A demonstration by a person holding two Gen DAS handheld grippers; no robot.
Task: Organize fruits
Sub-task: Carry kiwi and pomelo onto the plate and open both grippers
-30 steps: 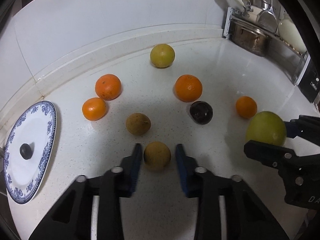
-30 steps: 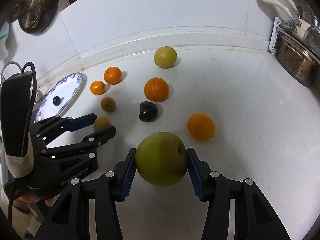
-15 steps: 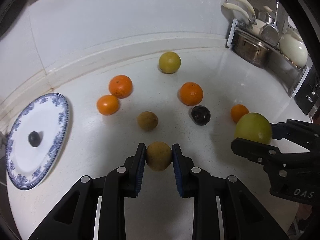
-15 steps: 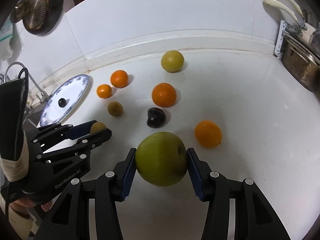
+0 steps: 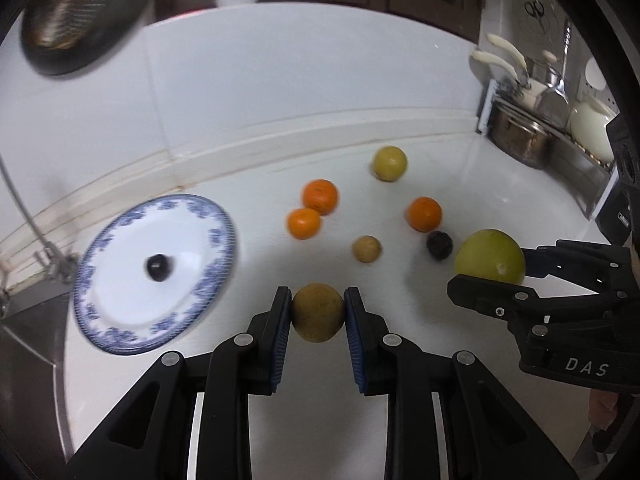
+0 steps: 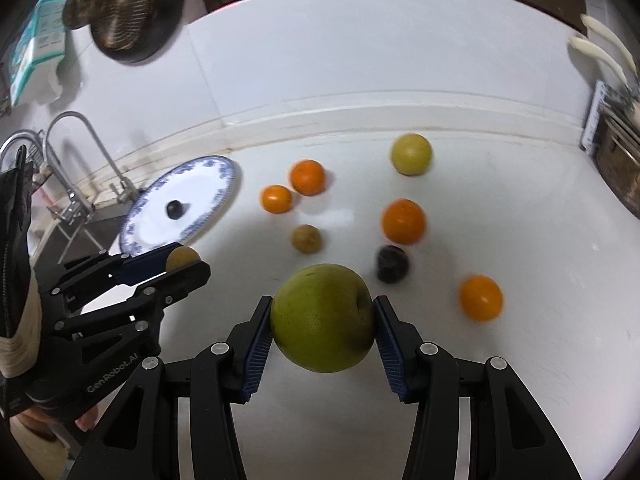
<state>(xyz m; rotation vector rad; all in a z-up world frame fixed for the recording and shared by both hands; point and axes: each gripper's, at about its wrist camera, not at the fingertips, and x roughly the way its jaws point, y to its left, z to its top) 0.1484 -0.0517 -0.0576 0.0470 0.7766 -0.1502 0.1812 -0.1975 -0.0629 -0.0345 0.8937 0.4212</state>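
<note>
My left gripper (image 5: 317, 312) is shut on a small brown fruit (image 5: 317, 313) and holds it above the white counter, right of the blue-rimmed plate (image 5: 116, 320). The plate carries one dark plum (image 5: 157, 267). My right gripper (image 6: 323, 318) is shut on a large green fruit (image 6: 323, 318), lifted over the counter; the fruit also shows in the left wrist view (image 5: 490, 256). On the counter lie several oranges (image 6: 403, 221), a yellow-green fruit (image 6: 411, 154), another brown fruit (image 6: 306, 239) and a dark plum (image 6: 392, 263).
A sink with a tap (image 6: 76, 160) is at the left beyond the plate. A rack with a steel pot (image 5: 520, 136) stands at the back right. A dark strainer (image 6: 120, 12) hangs on the tiled wall.
My left gripper closed on the brown fruit, lifted it and swung left toward the plate. My right gripper rose with the green fruit still held.
</note>
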